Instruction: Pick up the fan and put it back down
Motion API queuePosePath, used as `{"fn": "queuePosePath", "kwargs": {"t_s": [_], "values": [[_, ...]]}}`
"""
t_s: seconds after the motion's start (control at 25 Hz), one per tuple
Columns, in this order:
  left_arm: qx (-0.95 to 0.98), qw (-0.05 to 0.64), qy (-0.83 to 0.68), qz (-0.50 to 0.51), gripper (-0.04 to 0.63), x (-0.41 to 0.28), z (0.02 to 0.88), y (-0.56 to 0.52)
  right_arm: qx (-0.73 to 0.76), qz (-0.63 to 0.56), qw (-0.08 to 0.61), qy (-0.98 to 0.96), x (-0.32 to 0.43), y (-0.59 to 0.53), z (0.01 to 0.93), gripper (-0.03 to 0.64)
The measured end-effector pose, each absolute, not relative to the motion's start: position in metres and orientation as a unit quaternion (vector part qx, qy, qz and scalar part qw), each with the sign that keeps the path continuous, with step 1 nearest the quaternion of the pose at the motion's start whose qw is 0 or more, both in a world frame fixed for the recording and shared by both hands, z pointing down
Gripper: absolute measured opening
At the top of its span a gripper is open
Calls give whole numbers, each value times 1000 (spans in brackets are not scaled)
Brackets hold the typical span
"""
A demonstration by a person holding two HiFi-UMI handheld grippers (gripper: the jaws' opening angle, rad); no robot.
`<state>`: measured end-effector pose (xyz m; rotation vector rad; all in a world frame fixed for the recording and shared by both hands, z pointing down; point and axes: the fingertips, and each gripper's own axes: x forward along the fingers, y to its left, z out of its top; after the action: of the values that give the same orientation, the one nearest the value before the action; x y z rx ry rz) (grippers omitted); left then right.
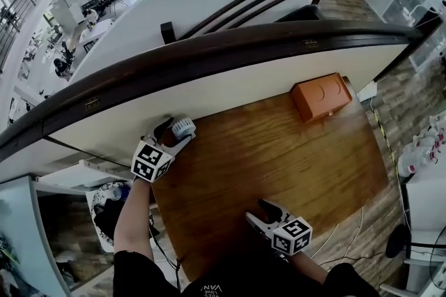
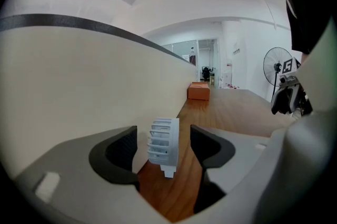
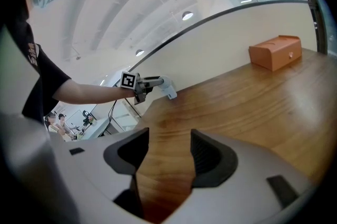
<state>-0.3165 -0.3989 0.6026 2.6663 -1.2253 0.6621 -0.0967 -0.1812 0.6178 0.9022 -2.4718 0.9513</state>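
the left tongs [image 1: 175, 135] stand spread around the small white fan [image 2: 162, 144] on the table [image 3: 253, 107], pads not touching it; the right tongs [image 3: 164, 152] are spread and empty.

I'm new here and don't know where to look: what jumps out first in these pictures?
A little white fan stands on the wooden table right by the cream wall. It sits between the open jaws of the left gripper, which do not touch it. An orange box sits at the table's far end by the same wall, and the right gripper is open and empty near the table's near edge.
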Motion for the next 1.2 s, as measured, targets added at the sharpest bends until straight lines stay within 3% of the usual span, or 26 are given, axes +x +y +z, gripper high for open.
{"fn": "queuePosePath", "kwargs": {"t_s": [1.0, 1.08, 1.2], "values": [[875, 23, -474, 95, 319, -297, 479, -209, 365, 249, 113, -890, -83, -111, 550, 225], [875, 25, -476, 89, 300, -291, 473, -190, 366, 241, 108, -893, -83, -107, 542, 225], [871, 30, -485, 71, 218, -281, 466, -163, 362, 227, 104, -898, -82, -102, 533, 225]]}}
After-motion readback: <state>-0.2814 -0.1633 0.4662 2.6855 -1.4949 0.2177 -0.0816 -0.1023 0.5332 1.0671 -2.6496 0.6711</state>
